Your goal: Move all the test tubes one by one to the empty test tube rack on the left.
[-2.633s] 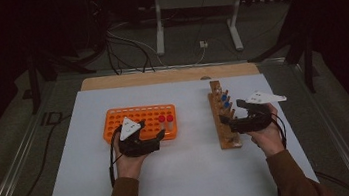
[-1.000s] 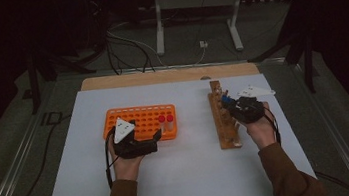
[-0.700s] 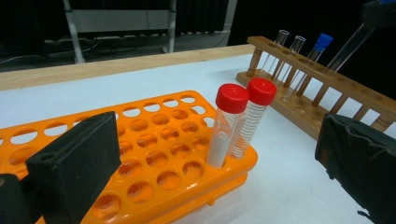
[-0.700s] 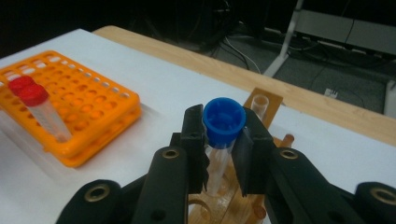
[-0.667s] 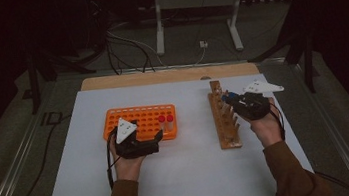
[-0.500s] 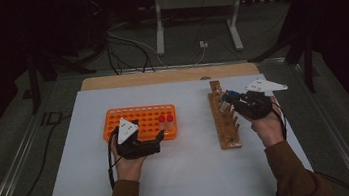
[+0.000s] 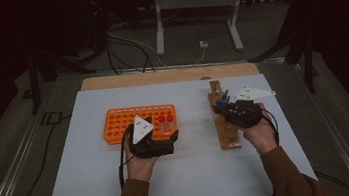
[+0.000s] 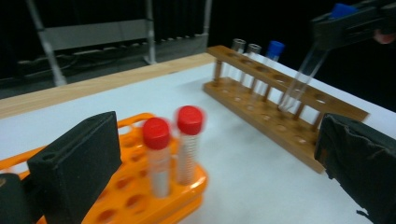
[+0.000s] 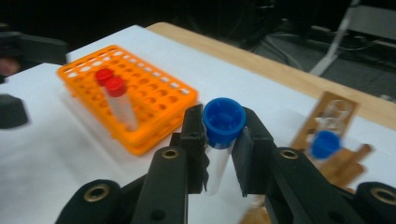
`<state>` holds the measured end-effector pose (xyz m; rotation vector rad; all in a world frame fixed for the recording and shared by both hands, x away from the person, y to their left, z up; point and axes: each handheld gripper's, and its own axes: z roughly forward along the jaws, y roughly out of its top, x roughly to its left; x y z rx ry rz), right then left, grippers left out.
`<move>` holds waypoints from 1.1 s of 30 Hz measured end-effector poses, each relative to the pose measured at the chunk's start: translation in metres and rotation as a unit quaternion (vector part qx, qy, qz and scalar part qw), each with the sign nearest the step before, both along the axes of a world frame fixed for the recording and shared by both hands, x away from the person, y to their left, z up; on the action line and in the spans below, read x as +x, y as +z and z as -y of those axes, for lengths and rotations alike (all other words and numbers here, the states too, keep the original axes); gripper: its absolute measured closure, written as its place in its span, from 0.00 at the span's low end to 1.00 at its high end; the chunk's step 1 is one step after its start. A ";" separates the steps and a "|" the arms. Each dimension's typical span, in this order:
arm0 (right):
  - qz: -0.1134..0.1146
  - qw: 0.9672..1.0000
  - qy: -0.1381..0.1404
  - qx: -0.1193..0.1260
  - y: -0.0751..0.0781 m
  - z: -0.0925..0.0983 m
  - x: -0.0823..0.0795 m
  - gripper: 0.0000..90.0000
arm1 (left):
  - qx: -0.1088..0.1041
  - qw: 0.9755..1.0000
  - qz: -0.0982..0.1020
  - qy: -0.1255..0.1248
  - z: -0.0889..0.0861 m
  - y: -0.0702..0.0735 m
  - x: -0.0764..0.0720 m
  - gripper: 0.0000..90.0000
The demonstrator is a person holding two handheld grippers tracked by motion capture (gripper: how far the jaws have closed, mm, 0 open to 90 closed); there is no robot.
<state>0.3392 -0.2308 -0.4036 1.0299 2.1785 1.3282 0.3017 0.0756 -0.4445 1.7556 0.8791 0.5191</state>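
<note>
1. The blue-capped test tube [image 9: 219, 140] is pinched just below its cap by the right tongs [image 9: 218, 154], whose jaws press on its two sides.
2. In the left gripper view the same tube [image 8: 299, 79] is seen hanging tilted from the right tongs [image 8: 348, 23], its lower end above the wooden test tube rack [image 8: 280, 116] and clear of the holes.
3. In the high view the right tongs [image 7: 224, 108] are held over the wooden rack [image 7: 228, 134], which lies on the right part of the white bench [image 7: 91, 178].
4. Another blue-capped tube [image 8: 270, 60] and two uncapped glass tubes [image 8: 243, 53] are seen standing at the far end of the wooden rack.
5. The left tongs [image 8: 219, 168] are spread wide, with nothing gripped between the jaws.
6. They are held at the near right corner of the orange tube rack [image 7: 125, 123], just beside two red-capped tubes [image 8: 173, 144] that stand upright in it.
7. The orange rack and the wooden rack are set well apart on the bench.
</note>
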 end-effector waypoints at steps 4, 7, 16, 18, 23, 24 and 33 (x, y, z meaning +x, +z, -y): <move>-0.010 1.000 0.019 -0.002 -0.004 -0.011 -0.003 0.85 | 0.002 1.000 -0.007 -0.020 0.019 -0.002 0.001 0.03; -0.013 0.999 0.031 -0.006 -0.008 -0.020 -0.005 0.85 | 0.007 0.999 -0.018 -0.040 0.039 -0.009 0.002 0.06; -0.016 0.998 0.061 -0.011 -0.008 -0.038 -0.011 0.85 | 0.024 0.998 -0.011 -0.056 0.072 -0.015 0.008 0.29; -0.020 0.998 0.066 -0.012 -0.009 -0.040 -0.012 0.85 | 0.026 0.998 -0.004 -0.057 0.075 -0.015 0.008 0.39; -0.029 0.997 0.075 -0.004 -0.010 -0.042 -0.012 0.85 | 0.032 0.997 0.003 -0.069 0.077 -0.014 0.009 0.62; -0.029 0.997 0.076 -0.004 -0.010 -0.043 -0.012 0.85 | 0.032 0.997 0.002 -0.073 0.077 -0.014 0.009 0.65; -0.030 0.995 0.092 0.012 -0.010 -0.043 -0.012 0.69 | 0.031 0.995 0.000 -0.096 0.076 -0.015 0.007 0.85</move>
